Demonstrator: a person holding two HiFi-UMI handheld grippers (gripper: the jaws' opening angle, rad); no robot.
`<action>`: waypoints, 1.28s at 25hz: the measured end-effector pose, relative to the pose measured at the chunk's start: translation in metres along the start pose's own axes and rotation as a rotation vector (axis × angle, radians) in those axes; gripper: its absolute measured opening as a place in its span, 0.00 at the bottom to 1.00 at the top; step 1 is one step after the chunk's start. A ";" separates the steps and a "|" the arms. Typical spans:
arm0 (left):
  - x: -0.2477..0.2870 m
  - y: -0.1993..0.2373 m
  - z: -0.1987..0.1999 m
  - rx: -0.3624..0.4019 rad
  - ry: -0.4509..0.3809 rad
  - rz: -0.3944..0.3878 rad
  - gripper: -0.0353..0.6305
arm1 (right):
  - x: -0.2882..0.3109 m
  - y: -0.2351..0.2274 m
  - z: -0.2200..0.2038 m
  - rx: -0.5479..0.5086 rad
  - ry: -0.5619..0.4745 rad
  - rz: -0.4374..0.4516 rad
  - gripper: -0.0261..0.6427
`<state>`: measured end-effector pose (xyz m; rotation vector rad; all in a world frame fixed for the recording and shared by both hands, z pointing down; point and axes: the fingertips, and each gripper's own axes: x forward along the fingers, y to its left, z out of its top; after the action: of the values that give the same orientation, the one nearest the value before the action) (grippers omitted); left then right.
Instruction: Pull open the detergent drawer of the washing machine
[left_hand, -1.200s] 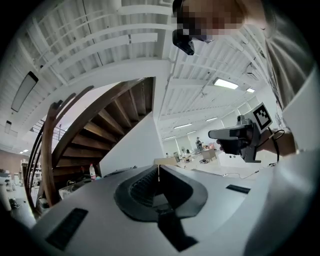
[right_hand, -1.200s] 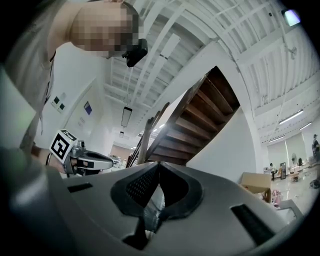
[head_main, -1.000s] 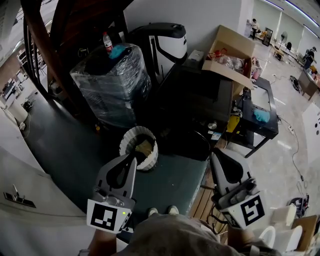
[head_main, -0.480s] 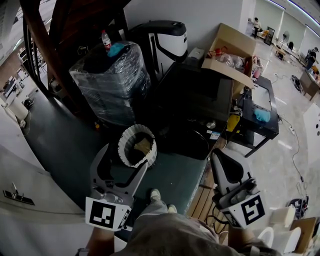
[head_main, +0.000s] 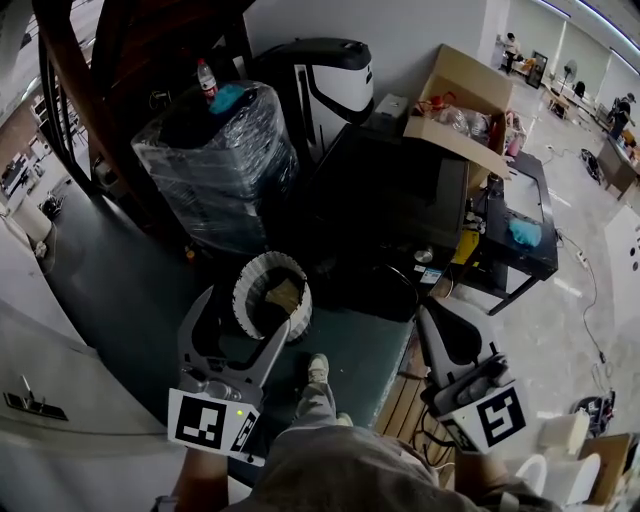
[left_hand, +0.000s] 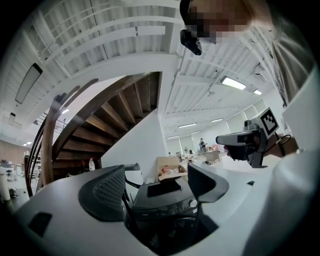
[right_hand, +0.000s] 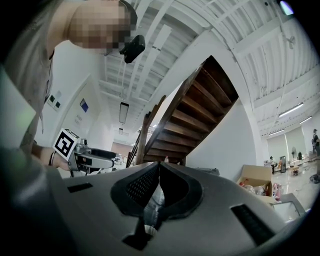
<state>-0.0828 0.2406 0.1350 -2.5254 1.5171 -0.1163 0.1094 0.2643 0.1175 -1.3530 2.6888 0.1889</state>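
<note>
Well, my left gripper (head_main: 243, 315) has just sprung its jaws wide, with nothing between them. My right gripper (head_main: 428, 315) is clenched on nothing. The washer (head_main: 400, 190) stands ahead, well apart from both, past the basket (head_main: 250, 272) on the mat (head_main: 130, 300). I should go in level with the left, catch the drawer front squarely, then pull straight back. I cannot make out the drawer itself: the panel is dark, and my jaw covers its left end.

Dim, shadowed head view, bright window glare at right; fisheye-warped gripper views with dark vignetted corners
</note>
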 end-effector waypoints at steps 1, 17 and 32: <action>0.006 0.003 -0.004 -0.015 0.003 -0.005 0.64 | 0.005 -0.003 -0.004 0.000 0.006 -0.004 0.09; 0.147 0.098 -0.118 -0.381 0.089 -0.070 0.64 | 0.142 -0.068 -0.082 -0.008 0.174 -0.064 0.09; 0.267 0.141 -0.238 -0.857 0.196 -0.225 0.64 | 0.263 -0.118 -0.164 0.024 0.312 -0.115 0.09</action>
<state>-0.1186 -0.0886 0.3304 -3.4324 1.5712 0.3418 0.0398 -0.0409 0.2285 -1.6469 2.8318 -0.0731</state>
